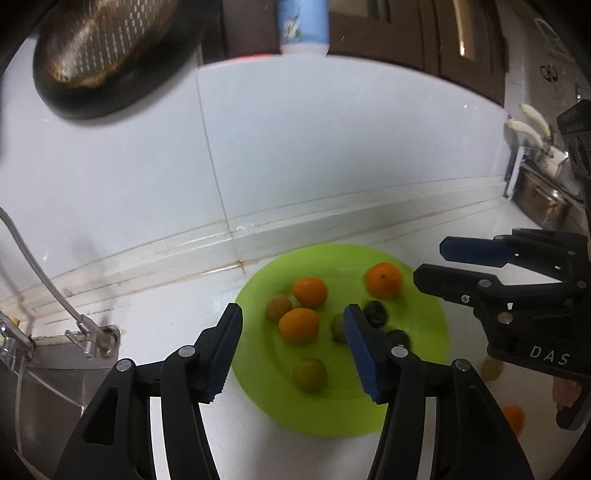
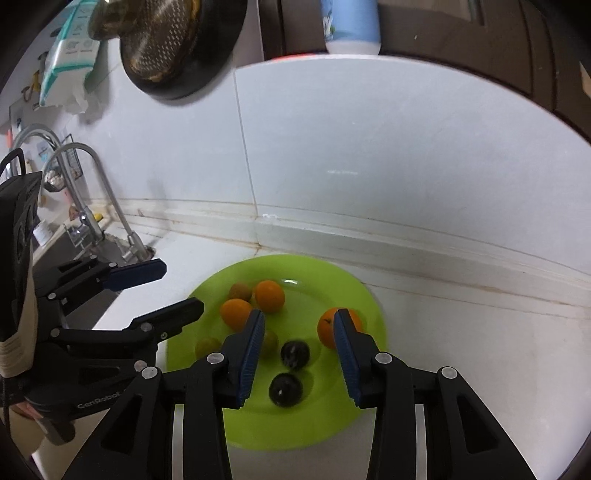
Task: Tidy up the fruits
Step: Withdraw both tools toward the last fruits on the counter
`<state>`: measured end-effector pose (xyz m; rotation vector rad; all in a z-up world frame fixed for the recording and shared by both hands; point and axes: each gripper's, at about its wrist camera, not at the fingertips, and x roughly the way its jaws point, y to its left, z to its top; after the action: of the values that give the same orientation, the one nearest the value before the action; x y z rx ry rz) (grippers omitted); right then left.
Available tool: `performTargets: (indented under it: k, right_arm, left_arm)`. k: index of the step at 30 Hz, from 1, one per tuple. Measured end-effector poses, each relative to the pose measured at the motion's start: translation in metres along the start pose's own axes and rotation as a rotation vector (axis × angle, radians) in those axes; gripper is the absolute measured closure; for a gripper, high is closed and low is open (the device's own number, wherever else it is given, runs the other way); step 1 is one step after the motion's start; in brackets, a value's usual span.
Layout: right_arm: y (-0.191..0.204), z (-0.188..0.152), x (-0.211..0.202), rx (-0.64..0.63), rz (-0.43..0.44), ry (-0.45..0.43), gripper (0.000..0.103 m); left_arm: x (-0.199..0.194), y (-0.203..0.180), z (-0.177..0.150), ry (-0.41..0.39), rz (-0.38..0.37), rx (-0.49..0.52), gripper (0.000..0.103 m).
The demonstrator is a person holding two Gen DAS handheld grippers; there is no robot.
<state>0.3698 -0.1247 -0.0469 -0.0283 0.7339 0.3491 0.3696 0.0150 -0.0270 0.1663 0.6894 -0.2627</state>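
A lime-green plate (image 1: 424, 347) (image 2: 325, 428) sits on the white counter by the wall. On it lie three oranges (image 1: 383, 280) (image 2: 270, 295), two dark plums (image 2: 294, 353) (image 1: 375, 311), green fruits (image 1: 309, 373) (image 2: 207, 346) and a tan lychee (image 1: 279, 307). My left gripper (image 1: 293, 339) is open and empty above the plate's left side. My right gripper (image 2: 298, 354) is open and empty above the plums; it shows at the right in the left wrist view (image 1: 430, 264). An orange (image 1: 514, 419) and a tan fruit (image 1: 492, 369) lie on the counter right of the plate.
A sink (image 1: 48, 380) with a tap (image 2: 92, 184) lies left of the plate. A dark strainer (image 1: 107, 51) hangs on the tiled wall above. A blue-white bottle (image 2: 351, 26) stands on a shelf. A knife rack (image 1: 532, 162) stands at the far right.
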Motion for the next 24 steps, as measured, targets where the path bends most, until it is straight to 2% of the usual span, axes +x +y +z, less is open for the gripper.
performTargets:
  k: [6, 10, 16, 24]
  right_arm:
    - [0.003, -0.007, -0.041, 0.015, -0.010, -0.049, 0.060]
    - [0.004, -0.015, -0.071, 0.024, -0.035, -0.080, 0.053]
    - [0.005, -0.034, -0.104, 0.039, -0.055, -0.091, 0.053]
    - [0.001, -0.064, -0.132, 0.072, -0.085, -0.074, 0.053]
  left_arm:
    - [-0.039, -0.014, 0.000, -0.041, -0.039, -0.003, 0.046]
    - [-0.066, -0.027, -0.004, -0.065, -0.058, -0.013, 0.045]
    - [-0.088, -0.044, -0.017, -0.052, -0.085, -0.036, 0.043]
    - [-0.103, -0.072, -0.036, -0.039, -0.104, -0.017, 0.038]
